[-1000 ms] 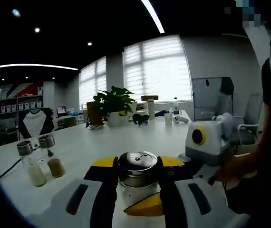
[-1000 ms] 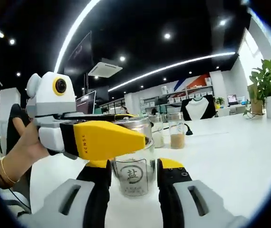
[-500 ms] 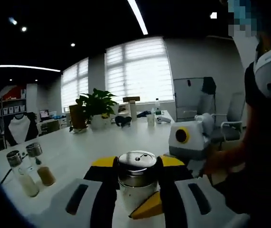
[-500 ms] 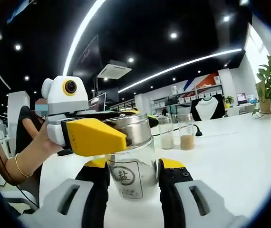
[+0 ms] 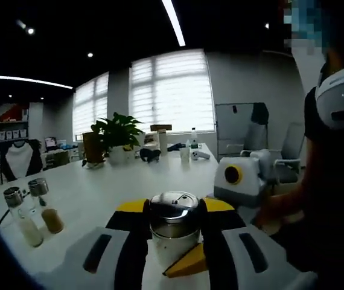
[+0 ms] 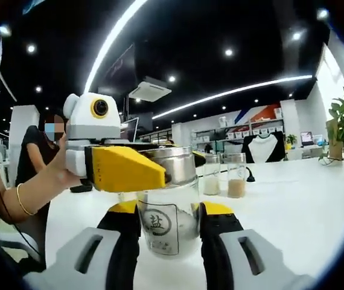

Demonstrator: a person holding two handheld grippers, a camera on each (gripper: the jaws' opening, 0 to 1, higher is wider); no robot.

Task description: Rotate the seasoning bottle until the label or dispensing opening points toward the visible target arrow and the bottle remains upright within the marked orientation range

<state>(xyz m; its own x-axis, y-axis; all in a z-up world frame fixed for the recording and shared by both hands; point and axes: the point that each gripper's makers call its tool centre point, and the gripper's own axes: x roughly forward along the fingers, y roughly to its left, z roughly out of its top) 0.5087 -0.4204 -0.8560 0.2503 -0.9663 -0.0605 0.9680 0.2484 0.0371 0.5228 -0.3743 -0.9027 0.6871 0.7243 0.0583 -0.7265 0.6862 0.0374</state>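
Your right tongs (image 6: 169, 225) clasp the glass body of the seasoning bottle (image 6: 165, 214), one jaw on each side, while your left tongs (image 5: 173, 226) are closed on its metal cap (image 5: 174, 212); in the right gripper view the left tongs enter from the left and pinch the cap from the side. To turn the bottle well, hold the glass steady with the right tongs as a pivot guide and let the left tongs drive the rotation from the cap, keeping both grips level so the axis stays vertical; loosen one pair before re-gripping, never both together. No target arrow is visible here, so judge the heading from the label (image 6: 157, 225), which in the right gripper view faces you, slightly left of centre. The bottle stands upright, a clear glass jar with a little pale seasoning low inside, a white label bearing a printed character in a ring, and a brushed steel cap with a small mark on top; whether it rests on the white surface (image 5: 99, 193) or sits just above it cannot be told. Farther off stand two small shakers (image 5: 30, 206), and beyond them a potted plant (image 5: 114, 138).
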